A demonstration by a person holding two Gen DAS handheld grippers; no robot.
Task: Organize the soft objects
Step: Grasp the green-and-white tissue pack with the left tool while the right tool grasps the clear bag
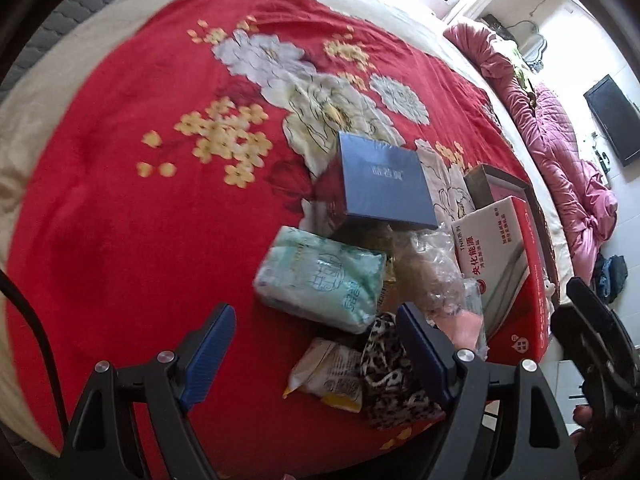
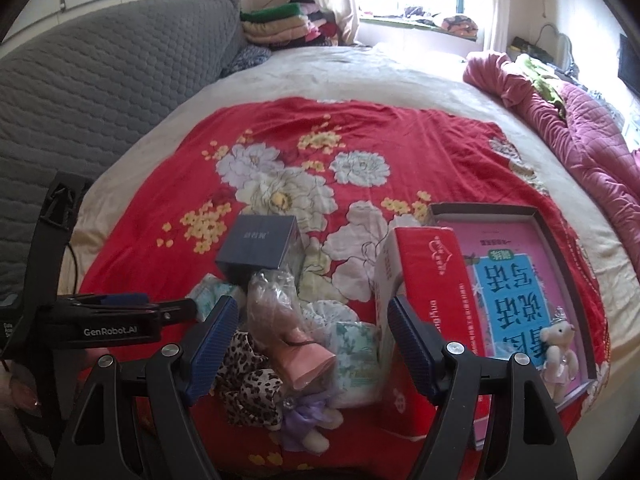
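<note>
A pile of items lies on the red flowered blanket (image 1: pixel 120 220). A green tissue pack (image 1: pixel 320 276) sits just beyond my open, empty left gripper (image 1: pixel 316 344). A leopard-print cloth (image 1: pixel 388 376), a yellow-white packet (image 1: pixel 324 376) and a crumpled clear bag with something pink (image 1: pixel 440 276) lie by its right finger. My right gripper (image 2: pixel 310 336) is open and empty above the leopard cloth (image 2: pixel 244 376), the pink item in clear plastic (image 2: pixel 304 356), a purple-dressed plush (image 2: pixel 308 420) and a tissue pack (image 2: pixel 356 356). A small white bear (image 2: pixel 560 352) lies in the open box.
A dark blue box (image 1: pixel 384 180) (image 2: pixel 256 248), a red-and-white carton (image 1: pixel 500 264) (image 2: pixel 424 292) and an open box holding a pink-blue book (image 2: pixel 516 280) surround the pile. A pink quilt (image 2: pixel 560 112) lies at the right, folded clothes (image 2: pixel 280 20) at the back, a grey headboard (image 2: pixel 100 80) on the left.
</note>
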